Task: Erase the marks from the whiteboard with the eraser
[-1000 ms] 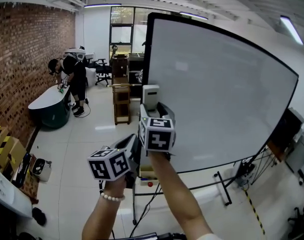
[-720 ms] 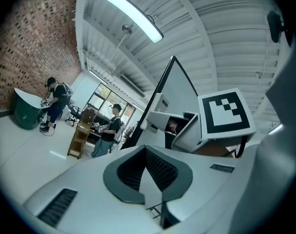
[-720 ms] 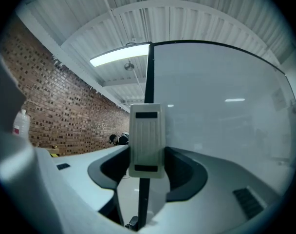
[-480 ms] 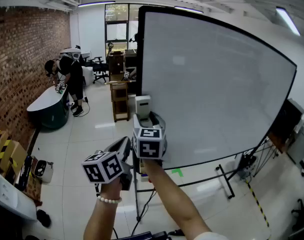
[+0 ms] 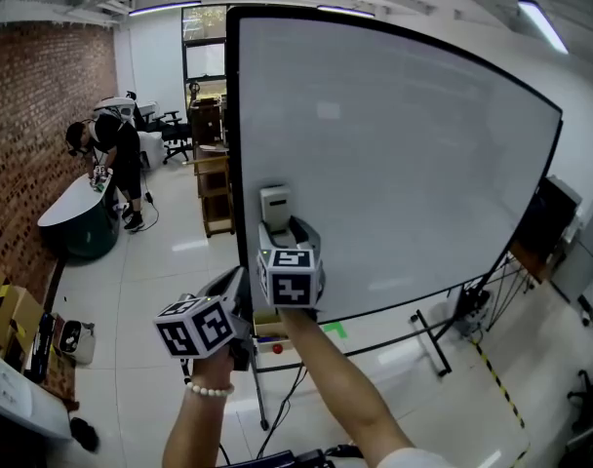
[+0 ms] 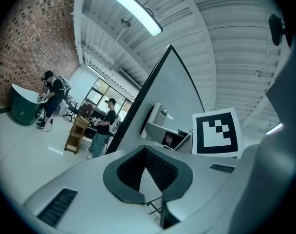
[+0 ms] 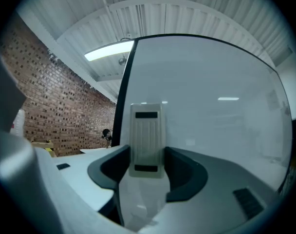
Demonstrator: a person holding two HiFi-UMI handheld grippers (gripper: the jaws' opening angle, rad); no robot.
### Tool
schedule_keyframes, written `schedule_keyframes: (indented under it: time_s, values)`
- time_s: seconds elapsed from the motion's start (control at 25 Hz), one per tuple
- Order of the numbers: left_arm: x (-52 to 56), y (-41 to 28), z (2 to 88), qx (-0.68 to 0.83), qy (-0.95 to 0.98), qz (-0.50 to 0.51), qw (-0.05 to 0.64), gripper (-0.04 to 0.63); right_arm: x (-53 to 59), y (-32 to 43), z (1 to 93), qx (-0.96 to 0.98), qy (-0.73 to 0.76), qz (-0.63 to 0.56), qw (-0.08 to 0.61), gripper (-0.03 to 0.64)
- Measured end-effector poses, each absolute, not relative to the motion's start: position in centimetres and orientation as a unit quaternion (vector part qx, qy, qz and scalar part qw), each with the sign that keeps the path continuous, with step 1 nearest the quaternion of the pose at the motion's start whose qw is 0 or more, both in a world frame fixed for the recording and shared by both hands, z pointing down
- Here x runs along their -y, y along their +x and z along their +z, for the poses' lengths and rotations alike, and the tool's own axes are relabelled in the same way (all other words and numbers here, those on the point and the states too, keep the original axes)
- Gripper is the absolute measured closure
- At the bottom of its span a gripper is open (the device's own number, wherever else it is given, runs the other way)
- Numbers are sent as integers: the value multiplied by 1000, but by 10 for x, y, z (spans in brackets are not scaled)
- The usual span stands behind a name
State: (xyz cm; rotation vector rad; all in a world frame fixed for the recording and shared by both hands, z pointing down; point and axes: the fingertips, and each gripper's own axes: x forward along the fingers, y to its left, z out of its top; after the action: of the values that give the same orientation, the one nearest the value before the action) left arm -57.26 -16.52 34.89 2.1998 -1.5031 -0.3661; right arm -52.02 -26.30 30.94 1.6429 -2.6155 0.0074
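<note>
Here the whiteboard (image 5: 404,164) is shown upright, with no marks visible. The eraser (image 5: 275,206) is pinched upright by the right gripper (image 5: 280,230), its face turned to the board near the lower left edge, presumably for wiping; contact cannot be confirmed. The left gripper (image 5: 236,295) is held low, jaws pressed together on nothing. Compared with a second ago, the eraser is found further in from that edge.

Bright ceiling tube light (image 6: 132,9), fisheye-warped edges
</note>
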Motion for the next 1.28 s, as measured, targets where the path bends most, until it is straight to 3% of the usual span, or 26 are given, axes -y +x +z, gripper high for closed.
schedule_keyframes:
  time_s: [0.84, 1.28]
  values:
    - [199, -447, 341, 549, 801, -118, 207, 607, 301, -395, 317, 856, 517, 17, 10, 367]
    - [231, -347, 343, 561, 795, -109, 203, 607, 329, -294, 318, 862, 507, 11, 11, 367]
